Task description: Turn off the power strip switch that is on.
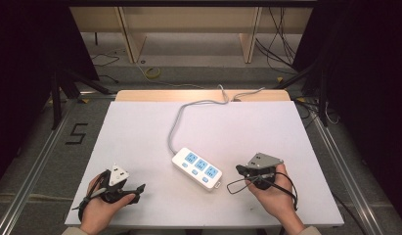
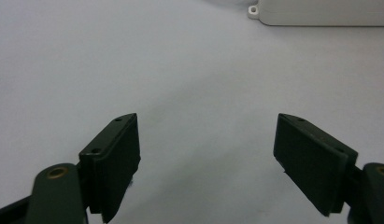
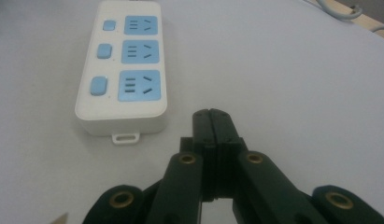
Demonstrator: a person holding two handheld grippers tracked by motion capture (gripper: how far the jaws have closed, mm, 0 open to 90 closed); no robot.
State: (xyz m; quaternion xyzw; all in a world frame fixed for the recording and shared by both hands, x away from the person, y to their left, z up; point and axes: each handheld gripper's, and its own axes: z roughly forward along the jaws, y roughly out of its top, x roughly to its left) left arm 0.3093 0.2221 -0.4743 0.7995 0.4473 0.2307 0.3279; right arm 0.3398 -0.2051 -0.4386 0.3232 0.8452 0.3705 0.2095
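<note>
1. the strip [image 1: 197, 168] lay near the middle of the bench [image 1: 140, 137], slanted, its three blue sockets and three blue switches facing up; its grey cord [image 1: 176, 125] ran off toward the far edge.
2. the right gripper [image 1: 241, 170] sat just beside the strip's near end, apart from it, with its jaws pressed together and holding nothing — the right gripper view showed the tips pointed past the strip's small mounting tab [image 3: 125, 138].
3. the left gripper [image 1: 139, 188] rested near the bench's front left corner, well apart from the strip, jaws spread wide and empty; in the left gripper view a corner of the strip showed at the top edge.
4. judged from this, the work was at its start: neither gripper touched the strip, and the right one looked set for an approach, perhaps to press a switch [image 3: 98, 86] with closed tips.
5. the next move would call for a short, steady reach to the left of its own line, since the nearest switch sat off to that side — and maybe the left gripper steadying the body so it would not slide.
6. the bench top was a plain white sheet, matte and bare apart from the strip, with a wooden edge showing at the far side.
7. around it stood dark curtains, a grey floor with loose cables, and a wooden frame at the back; a "5" [image 1: 77, 133] was marked on the floor at the left.
</note>
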